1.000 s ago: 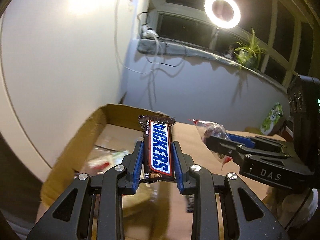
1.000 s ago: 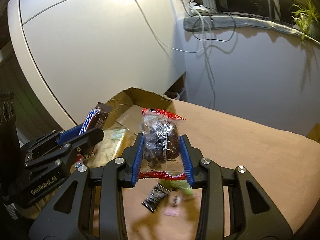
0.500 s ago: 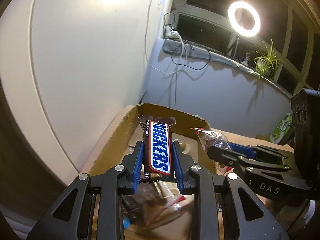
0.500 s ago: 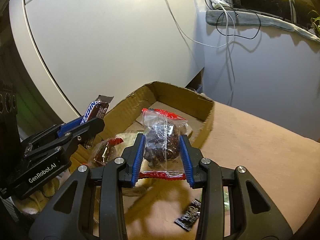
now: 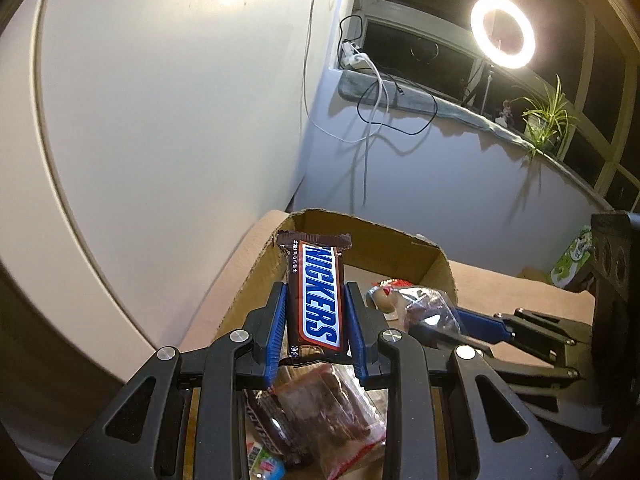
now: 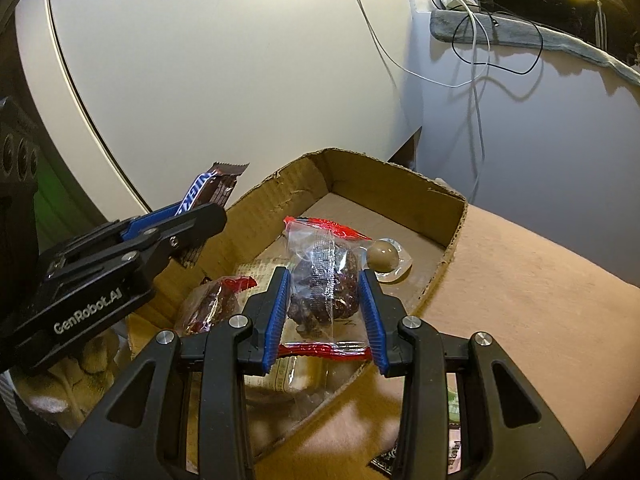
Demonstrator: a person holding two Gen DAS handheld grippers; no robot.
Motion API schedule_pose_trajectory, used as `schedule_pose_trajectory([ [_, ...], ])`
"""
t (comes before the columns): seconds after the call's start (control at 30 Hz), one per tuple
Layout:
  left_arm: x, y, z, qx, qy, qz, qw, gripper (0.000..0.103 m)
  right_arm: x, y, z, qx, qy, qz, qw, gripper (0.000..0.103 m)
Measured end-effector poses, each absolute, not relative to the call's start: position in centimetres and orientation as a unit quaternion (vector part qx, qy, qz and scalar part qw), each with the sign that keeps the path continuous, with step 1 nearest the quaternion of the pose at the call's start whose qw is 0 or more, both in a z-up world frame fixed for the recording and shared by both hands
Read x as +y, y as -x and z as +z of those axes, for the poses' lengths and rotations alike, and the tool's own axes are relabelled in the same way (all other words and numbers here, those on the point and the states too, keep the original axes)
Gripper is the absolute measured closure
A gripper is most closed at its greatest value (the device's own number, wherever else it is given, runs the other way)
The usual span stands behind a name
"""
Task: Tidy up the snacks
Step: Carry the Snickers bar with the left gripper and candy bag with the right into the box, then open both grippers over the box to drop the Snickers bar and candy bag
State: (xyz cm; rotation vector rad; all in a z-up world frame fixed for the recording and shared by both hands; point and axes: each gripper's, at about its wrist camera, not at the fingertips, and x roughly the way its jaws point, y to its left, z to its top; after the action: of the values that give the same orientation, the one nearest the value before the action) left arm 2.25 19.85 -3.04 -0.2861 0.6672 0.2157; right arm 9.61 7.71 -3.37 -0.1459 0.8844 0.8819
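Observation:
My left gripper (image 5: 316,300) is shut on a Snickers bar (image 5: 318,296), held upright over the near left part of an open cardboard box (image 5: 372,236). In the right wrist view the same bar (image 6: 212,192) sticks out of the left gripper at the box's left wall. My right gripper (image 6: 324,292) is shut on a clear packet with red ends and dark brown contents (image 6: 322,280), above the box (image 6: 400,188) interior. That packet (image 5: 428,308) shows to the right in the left wrist view.
Inside the box lie another red-ended dark packet (image 6: 214,304), a round brown sweet in a clear cup (image 6: 384,258) and a pale wrapper. The box stands on a tan table (image 6: 520,288) by a white wall. Small wrappers (image 6: 454,444) lie on the table near me.
Both grippers have moved over the box with their snacks still held; the box now fills more of each view and its contents lie beneath the fingers.

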Motion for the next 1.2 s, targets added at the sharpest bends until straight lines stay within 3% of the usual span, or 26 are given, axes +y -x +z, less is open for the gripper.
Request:
schedule_pose_trajectory([
  [0.2, 20.0, -2.5, -2.9, 0.330, 0.138, 0.106, 0.928, 0.076, 8.1, -9.4, -3.6, 0.413, 0.080, 0.418, 0.805, 0.064],
  [0.43, 20.0, -2.6, -2.3, 0.328, 0.135, 0.115, 0.928, 0.066, 8.6, -8.6, -3.6, 0.405, 0.097, 0.423, 0.805, 0.036],
  [1.2, 18.7, -1.0, -0.5, 0.295, 0.121, 0.112, 0.941, 0.063, 4.8, -7.1, -1.8, 0.385, 0.089, 0.412, 0.821, 0.031],
])
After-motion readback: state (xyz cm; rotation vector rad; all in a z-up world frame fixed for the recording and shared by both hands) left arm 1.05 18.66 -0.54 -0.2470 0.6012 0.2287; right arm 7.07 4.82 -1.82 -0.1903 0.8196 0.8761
